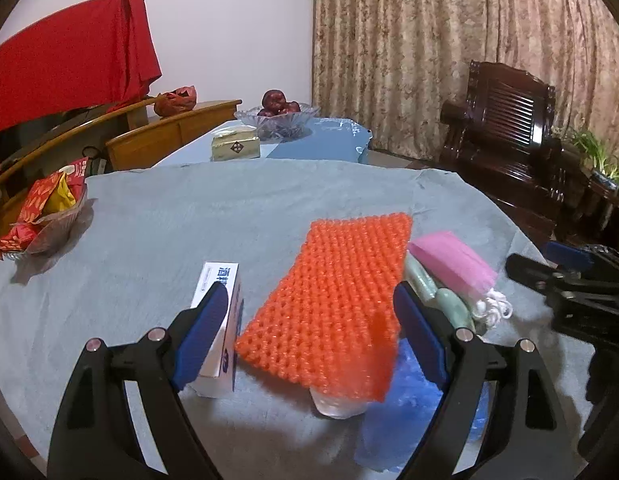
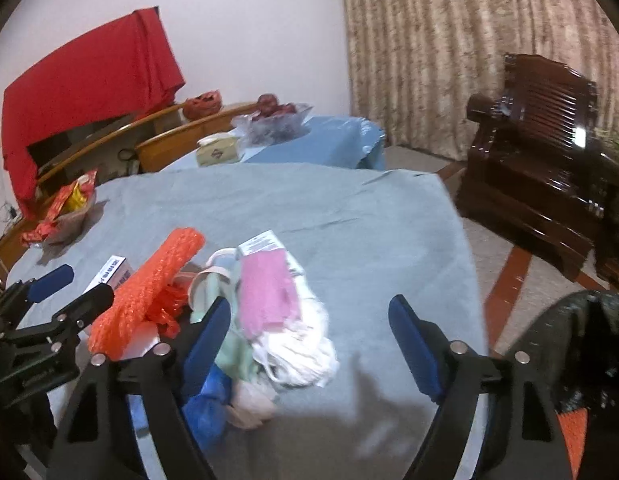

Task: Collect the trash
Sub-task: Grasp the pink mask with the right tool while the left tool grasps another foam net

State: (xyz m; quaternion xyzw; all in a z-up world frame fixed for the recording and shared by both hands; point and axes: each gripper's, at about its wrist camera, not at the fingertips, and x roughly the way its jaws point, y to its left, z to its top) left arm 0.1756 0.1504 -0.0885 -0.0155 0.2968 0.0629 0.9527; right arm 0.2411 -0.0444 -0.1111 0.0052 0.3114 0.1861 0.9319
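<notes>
Both grippers are wide open and empty. The left gripper [image 1: 309,332] straddles the orange knobbly mesh wrapper [image 1: 333,300] on the grey-clothed desk [image 1: 169,216]; it should descend squarely, then pinch the wrapper's near edge. The right gripper [image 2: 309,340] hovers just right of the pink-and-white packet [image 2: 269,296].

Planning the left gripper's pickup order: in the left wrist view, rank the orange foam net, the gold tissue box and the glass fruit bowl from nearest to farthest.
1. Orange foam net: between the open fingers of the left gripper.
2. Gold tissue box: far side, on the blue table.
3. Glass fruit bowl: just behind the box, slightly right.
</notes>
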